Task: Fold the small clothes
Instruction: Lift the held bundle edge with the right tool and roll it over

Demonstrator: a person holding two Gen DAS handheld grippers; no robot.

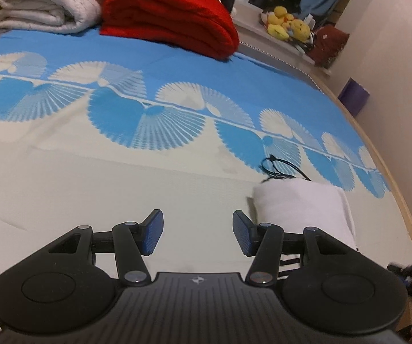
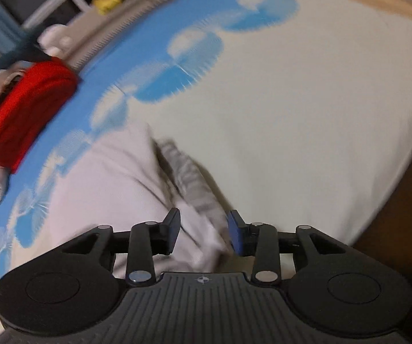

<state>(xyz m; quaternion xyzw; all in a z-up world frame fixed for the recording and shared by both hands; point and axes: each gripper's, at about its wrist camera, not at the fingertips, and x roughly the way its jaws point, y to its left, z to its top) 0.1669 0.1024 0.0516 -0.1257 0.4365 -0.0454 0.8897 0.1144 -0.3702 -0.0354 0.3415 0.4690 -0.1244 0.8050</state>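
Writing shows nowhere; left tool point(image 1: 197, 233) gapes empty, right tool point(image 2: 203, 232) stands apart around white garment point(image 2: 125, 189).

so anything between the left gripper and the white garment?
Nothing visible. The left gripper is open over bare bedsheet; the white garment lies just to its right in the left wrist view, partly behind one finger. A black cord lies at the garment's far edge, not in the path.
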